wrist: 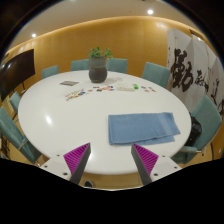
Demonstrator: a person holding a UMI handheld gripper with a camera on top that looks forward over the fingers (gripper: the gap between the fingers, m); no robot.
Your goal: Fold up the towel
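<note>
A flat, rectangular blue cloth towel (143, 127) lies spread on the round white table (60, 115), close to the table's near edge and toward its right side, with its long side running roughly along that edge. The hand-held two-finger gripper (110, 160) hovers over the near edge, its pink-padded fingers (76, 157) standing wide apart and holding nothing; the towel sits just ahead of them, a little more in front of the right-hand finger, and is not yet touched. Toward the far edge of the table stand a dark grey pot with a green plant (98, 65) and a scatter of small flat items (95, 90) too small to identify; teal chairs (154, 72) ring the table. The fold appears not to have begun, so the step in hand is likely the approach to a first grasp. To do it well, the fingers should probably come down low at one near corner of the towel, so that one pad slides under the top layer and the pinch takes the cloth alone. Gripping right at the corner, not mid-edge, should keep the hem straight when it is carried over to the opposite side. Dragging could bunch the fabric, so a clean lift seems wise.
</note>
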